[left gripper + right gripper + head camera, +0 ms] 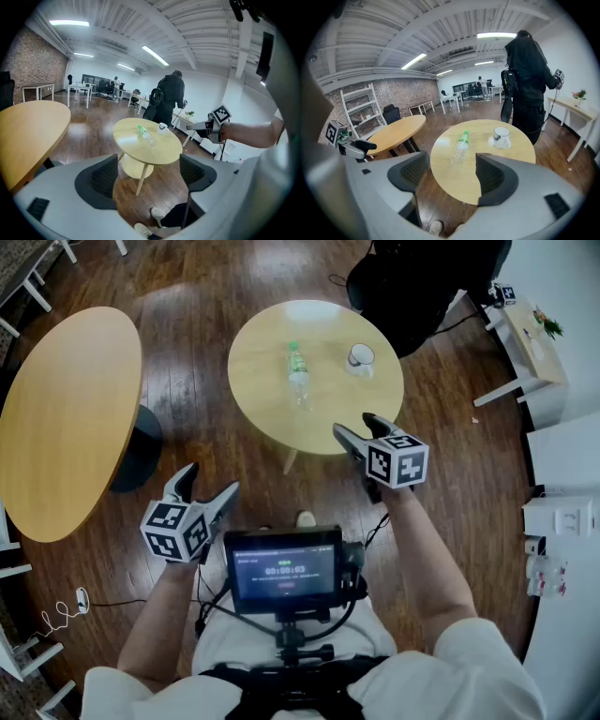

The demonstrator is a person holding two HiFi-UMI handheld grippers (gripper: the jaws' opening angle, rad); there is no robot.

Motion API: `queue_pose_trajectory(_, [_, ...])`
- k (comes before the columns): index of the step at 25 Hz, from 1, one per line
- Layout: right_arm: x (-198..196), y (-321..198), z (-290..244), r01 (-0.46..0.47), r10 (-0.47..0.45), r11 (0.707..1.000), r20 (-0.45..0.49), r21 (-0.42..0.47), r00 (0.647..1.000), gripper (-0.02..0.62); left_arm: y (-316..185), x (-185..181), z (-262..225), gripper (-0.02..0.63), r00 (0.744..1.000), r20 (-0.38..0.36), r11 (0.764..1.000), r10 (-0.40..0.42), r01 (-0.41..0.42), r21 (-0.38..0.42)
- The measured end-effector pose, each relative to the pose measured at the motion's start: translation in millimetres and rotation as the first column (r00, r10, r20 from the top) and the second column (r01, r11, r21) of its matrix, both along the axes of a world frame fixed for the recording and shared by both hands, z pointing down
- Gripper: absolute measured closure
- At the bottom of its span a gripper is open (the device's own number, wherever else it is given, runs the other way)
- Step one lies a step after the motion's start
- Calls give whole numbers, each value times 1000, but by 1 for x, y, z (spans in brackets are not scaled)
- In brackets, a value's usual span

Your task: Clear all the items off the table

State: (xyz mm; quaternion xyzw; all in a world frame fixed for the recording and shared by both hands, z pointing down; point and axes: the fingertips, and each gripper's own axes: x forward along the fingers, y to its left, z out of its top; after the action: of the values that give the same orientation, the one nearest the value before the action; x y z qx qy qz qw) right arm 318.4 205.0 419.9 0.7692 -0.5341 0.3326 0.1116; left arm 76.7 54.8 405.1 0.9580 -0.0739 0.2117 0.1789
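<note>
A clear plastic bottle (297, 376) with a green label lies on its side on the small round wooden table (272, 423). A white mug (360, 357) stands to its right on the same table. The bottle (460, 146) and mug (501, 137) also show in the right gripper view, and the bottle (144, 132) and mug (162, 127) in the left gripper view. My right gripper (354, 430) hangs open over the table's near edge, nothing between its jaws. My left gripper (206, 487) is open too, lower left, well short of the table, above the floor.
A larger round wooden table (66, 418) stands to the left. A person in black (412, 282) stands just beyond the small table, near a white desk (530, 352). A screen rig (284, 570) sits at my chest. Wooden floor lies all around.
</note>
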Motion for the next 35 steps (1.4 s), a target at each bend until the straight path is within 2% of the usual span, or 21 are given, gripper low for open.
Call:
queue_pose_trajectory(3, [-1,-31,8,41,-41,999,12,-28,999,255,-8,-5,1,190,1000,3,1000,-6,6,-2])
queue_pose_trajectory(6, [15,-58,19,50,-49,997,19,-67,999,255,-13,1,4,190,1000,0,1000,-20,20,-7])
queue_pose_trajectory(10, [31,-103,52,63,-56,992,62,-114,997,255,-31,-5,8,190,997,18,997,-73,73,-7])
queue_pose_trajectory(17, [58,-160,115,91,-60,961,122,-262,991,255,-46,-11,11,190,989,59,990,-138,140,-18])
queue_pose_trajectory(22, [84,-170,156,115,-64,918,144,-379,988,255,-45,2,8,190,979,91,983,-180,183,-21])
queue_pose_trajectory(25, [88,-165,176,132,-65,898,172,-420,983,255,-43,4,8,190,973,112,978,-203,206,-22])
queue_pose_trajectory(29, [96,-158,197,162,-72,885,215,-436,974,258,-44,21,17,190,965,135,972,-225,232,-34])
queue_pose_trajectory(35, [89,-164,201,210,-116,880,237,-426,965,275,-53,31,16,190,957,144,966,-253,259,-25])
